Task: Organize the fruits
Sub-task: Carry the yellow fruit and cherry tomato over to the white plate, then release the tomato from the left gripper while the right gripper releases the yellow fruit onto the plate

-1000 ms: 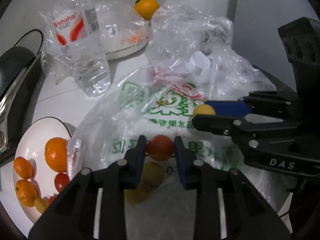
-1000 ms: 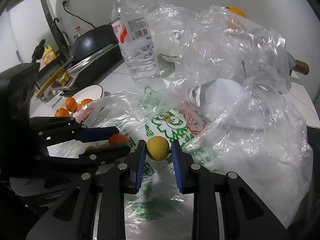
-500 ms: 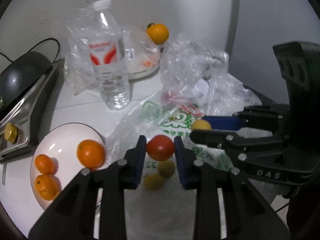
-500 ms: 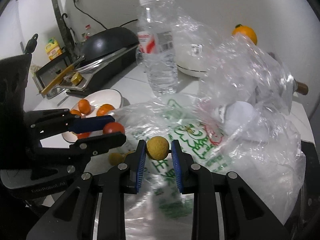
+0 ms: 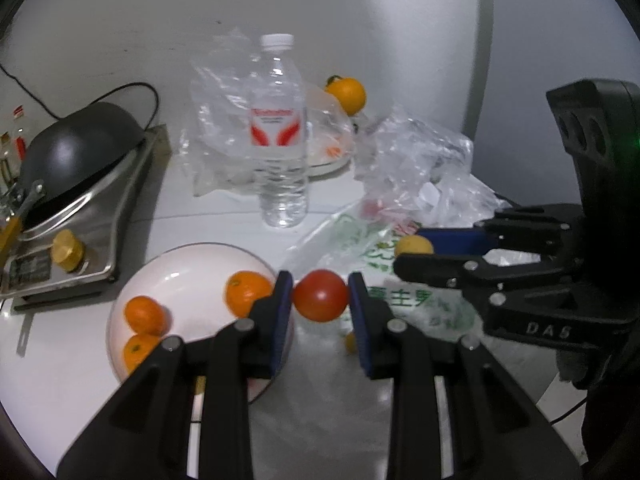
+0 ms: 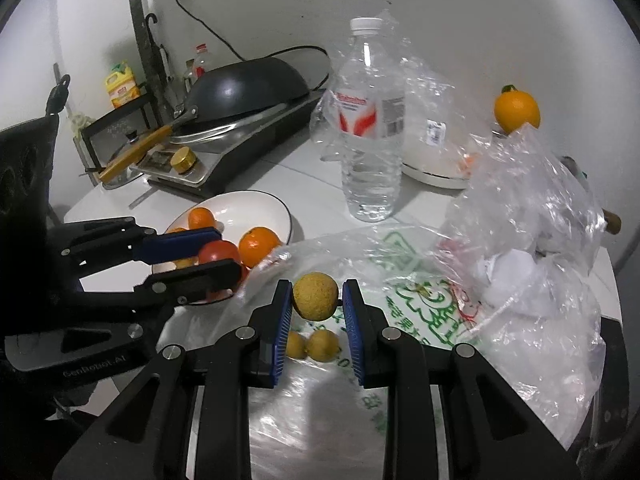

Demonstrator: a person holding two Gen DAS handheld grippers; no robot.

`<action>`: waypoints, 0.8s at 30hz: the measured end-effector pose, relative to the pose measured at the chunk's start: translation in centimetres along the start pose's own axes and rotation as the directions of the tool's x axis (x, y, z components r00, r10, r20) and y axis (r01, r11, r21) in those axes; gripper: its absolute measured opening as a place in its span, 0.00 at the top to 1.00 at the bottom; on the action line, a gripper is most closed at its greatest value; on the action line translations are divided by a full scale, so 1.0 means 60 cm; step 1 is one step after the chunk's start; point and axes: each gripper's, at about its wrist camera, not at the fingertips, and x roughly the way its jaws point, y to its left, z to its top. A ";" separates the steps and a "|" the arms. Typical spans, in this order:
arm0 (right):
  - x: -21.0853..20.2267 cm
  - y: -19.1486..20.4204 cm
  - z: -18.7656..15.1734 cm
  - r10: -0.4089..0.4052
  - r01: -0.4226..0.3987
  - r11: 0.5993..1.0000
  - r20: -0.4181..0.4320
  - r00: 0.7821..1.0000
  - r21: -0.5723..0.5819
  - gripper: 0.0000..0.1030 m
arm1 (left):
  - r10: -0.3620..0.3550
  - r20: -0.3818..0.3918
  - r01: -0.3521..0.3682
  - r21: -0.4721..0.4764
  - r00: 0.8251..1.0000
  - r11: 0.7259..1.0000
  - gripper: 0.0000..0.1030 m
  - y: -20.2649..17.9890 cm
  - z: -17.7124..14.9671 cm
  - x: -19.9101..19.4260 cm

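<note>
My left gripper [image 5: 320,300] is shut on a red tomato [image 5: 321,295] and holds it in the air beside the right rim of a white plate [image 5: 188,264] with several oranges [image 5: 145,314]. My right gripper [image 6: 315,300] is shut on a yellow round fruit [image 6: 315,295] above a printed plastic bag [image 6: 400,280]. Two small yellow fruits [image 6: 320,344] lie on the bag below it. In the right wrist view the left gripper [image 6: 216,256] with the tomato [image 6: 218,254] is at the plate's [image 6: 256,204] near rim.
A water bottle [image 5: 280,136] stands behind the plate. A crumpled clear bag [image 6: 532,208] lies at the right. A black wok [image 5: 72,152] sits on a steel stove at the left. An orange [image 6: 516,110] rests on a covered white dish [image 6: 436,168] at the back.
Both grippers have lifted and pulled back with their fruits. The left gripper has moved left, so the tomato is now beside the plate's rim.
</note>
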 end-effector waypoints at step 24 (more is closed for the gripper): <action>0.081 0.105 0.040 0.046 -0.054 0.994 -0.083 0.995 -0.093 0.73 | 0.084 -0.066 -0.086 -0.030 0.994 0.996 0.72 0.129 -0.055 0.028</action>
